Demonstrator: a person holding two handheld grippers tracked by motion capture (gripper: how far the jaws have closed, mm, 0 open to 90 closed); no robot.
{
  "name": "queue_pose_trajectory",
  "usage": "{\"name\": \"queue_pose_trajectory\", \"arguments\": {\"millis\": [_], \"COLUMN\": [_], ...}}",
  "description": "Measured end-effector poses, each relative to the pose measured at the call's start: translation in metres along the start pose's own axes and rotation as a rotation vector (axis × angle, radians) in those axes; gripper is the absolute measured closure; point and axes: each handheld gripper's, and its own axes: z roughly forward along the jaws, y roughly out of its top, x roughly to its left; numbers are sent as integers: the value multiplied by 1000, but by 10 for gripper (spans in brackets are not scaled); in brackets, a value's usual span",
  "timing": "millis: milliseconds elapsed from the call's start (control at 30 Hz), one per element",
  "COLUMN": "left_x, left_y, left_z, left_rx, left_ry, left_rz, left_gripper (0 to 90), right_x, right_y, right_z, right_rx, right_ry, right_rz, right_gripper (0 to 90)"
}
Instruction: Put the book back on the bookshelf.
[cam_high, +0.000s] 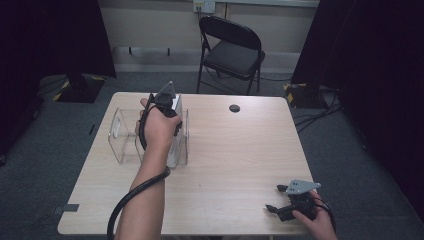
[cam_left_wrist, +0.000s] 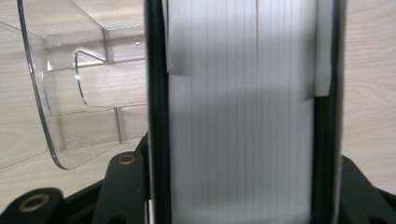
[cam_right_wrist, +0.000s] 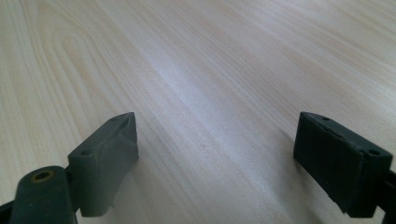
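My left gripper (cam_high: 167, 102) clamps a thick white book (cam_left_wrist: 240, 112), page edges facing me, standing in the clear plastic rack (cam_high: 120, 135) (its dividers crowd the left side). My right gripper (cam_high: 282, 200) rests agape on the table (cam_high: 235, 150), well apart.

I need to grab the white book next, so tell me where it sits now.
In the high view the white book stands at the table's left, in the clear plastic holder, clamped by the left gripper.
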Motion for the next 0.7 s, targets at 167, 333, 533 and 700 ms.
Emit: {"name": "queue_pose_trajectory", "arguments": {"millis": [167,333,533,700], "left_x": [2,4,6,6], "left_y": [-2,-6,-10,-12], "left_z": [-5,-10,-17,-25], "left_rx": [-14,-29,-38,-50], "left_ry": [-14,-37,-51,-59], "left_rz": [2,10,38,42], "left_gripper": [491,481,470,453], "right_x": [0,0,0,0], "right_y": [0,0,0,0], "right_z": [0,0,0,0], "right_rx": [2,1,1,2], "right_ry": [2,1,0,1], "right_rz": [-3,1,1,-1], "right_gripper": [133,132,132,132]}}
